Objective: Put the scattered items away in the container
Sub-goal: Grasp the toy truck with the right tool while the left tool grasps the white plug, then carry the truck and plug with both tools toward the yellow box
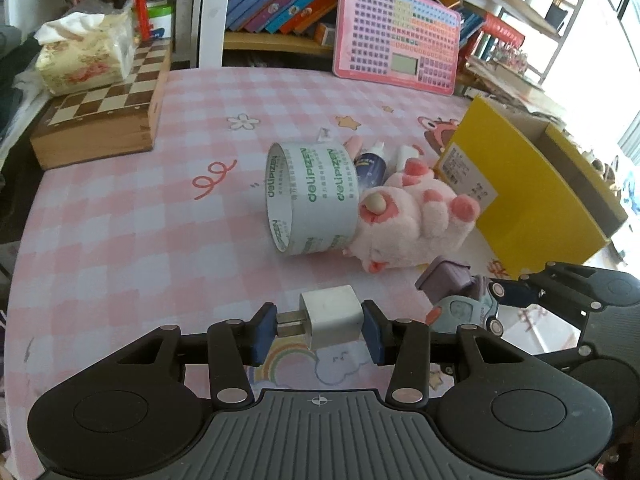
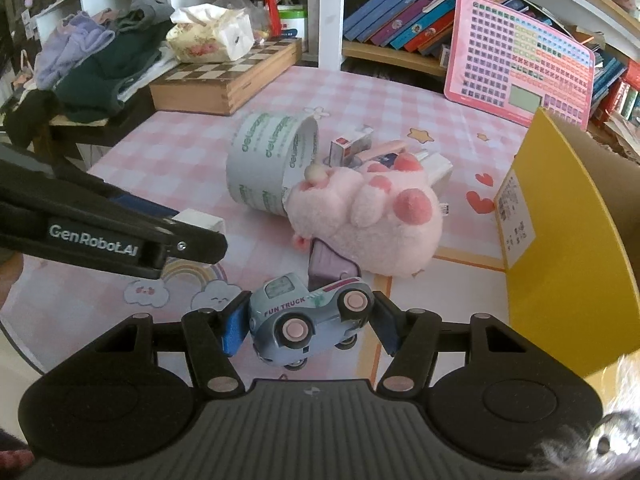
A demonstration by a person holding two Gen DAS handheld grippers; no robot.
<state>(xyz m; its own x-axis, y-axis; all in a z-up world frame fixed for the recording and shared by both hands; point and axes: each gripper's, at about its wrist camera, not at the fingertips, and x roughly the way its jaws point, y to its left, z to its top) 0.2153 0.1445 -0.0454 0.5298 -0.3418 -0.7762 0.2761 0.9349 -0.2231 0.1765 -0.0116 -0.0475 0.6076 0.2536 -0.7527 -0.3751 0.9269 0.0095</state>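
White plastic fills the left gripper (image 1: 320,326): its blue pads are clamped on a charger (image 1: 330,320), one pad on the prong end and one on the flat back, so the plug's long axis runs straight across the jaws. In the right wrist view, the right gripper (image 2: 306,326) is clamped on a toy truck (image 2: 308,316), held nose to tail between the pads and tipped onto its side with the wheels facing the camera. Both items look lifted just clear of the pink check cloth (image 1: 120,220).

The yellow box (image 2: 560,248) is where they belong. From the right gripper it stands at about two o'clock, close by, its open top facing up. From the left gripper the box (image 1: 520,200) lies at about one to two o'clock, further off, with the right gripper (image 1: 520,296) between. So the right hand is nearer and, I judge, should drop its truck first, then clear the way for the left.

Still on the cloth: a tape roll (image 1: 312,200) at twelve o'clock from the left jaws, a pink plush (image 1: 412,224) touching it, a purple piece (image 2: 330,270) under the plush's edge, and small bottles (image 1: 372,164) behind. The plush sits between the left gripper and the box, so the charger has to travel over it.
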